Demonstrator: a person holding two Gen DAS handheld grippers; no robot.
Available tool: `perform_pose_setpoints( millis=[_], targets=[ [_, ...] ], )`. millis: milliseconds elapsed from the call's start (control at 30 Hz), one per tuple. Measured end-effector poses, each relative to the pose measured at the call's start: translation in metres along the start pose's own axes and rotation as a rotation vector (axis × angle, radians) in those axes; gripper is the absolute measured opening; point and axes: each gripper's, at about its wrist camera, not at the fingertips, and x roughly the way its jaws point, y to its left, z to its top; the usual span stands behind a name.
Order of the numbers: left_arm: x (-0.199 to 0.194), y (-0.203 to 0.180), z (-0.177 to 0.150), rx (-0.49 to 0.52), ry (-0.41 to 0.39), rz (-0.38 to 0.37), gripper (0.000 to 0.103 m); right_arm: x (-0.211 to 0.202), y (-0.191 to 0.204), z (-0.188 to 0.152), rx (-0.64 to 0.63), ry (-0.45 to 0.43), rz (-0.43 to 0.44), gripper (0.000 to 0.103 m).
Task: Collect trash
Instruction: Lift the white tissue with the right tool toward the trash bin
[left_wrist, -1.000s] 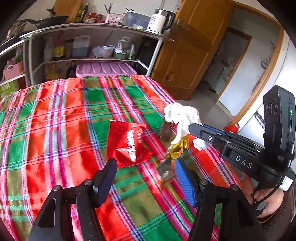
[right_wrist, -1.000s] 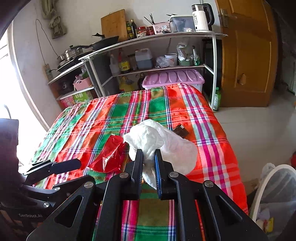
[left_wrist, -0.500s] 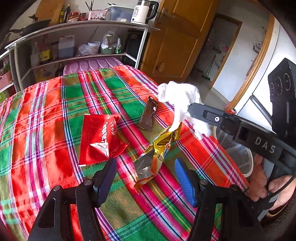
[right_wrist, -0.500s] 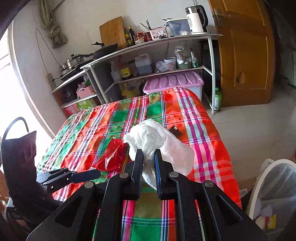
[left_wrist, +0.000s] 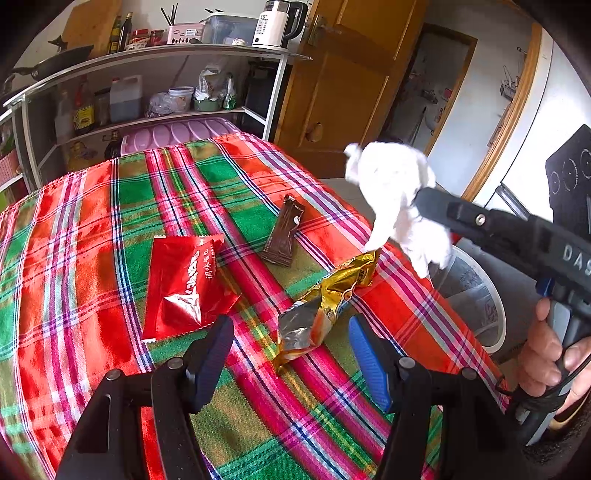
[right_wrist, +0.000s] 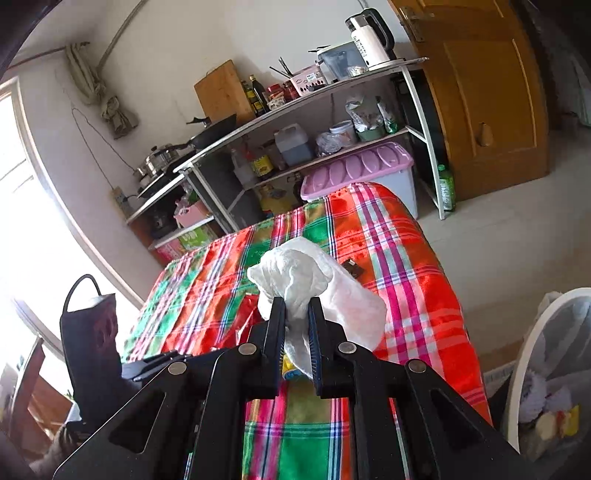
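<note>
Jaws of the right gripper (right_wrist: 297, 310) pinch a crumpled white tissue (right_wrist: 317, 280); left gripper (left_wrist: 288, 354) gapes empty.

Readable: "DAS" in pale capitals along the right hand-held gripper (left_wrist: 413, 201), cut off at the frame edge; "55°" printed on the white kettle (left_wrist: 275, 22); white Chinese characters across the red packet (left_wrist: 184, 284), too small to make out.

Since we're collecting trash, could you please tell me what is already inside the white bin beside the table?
In the right wrist view, the white bin has a clear liner holding crumpled pale paper and some yellow scraps. Its lower depths and far side lie outside the frame.
</note>
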Motion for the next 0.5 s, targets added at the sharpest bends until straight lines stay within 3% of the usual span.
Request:
perform_pose_setpoints(
  millis=[500],
  targets=[
    [0.030, -0.022, 0.014, 0.081, 0.038, -0.011, 0.065, -0.016, -0.015, -0.009, -0.023, 0.003, -0.116, 0.012]
  ],
)
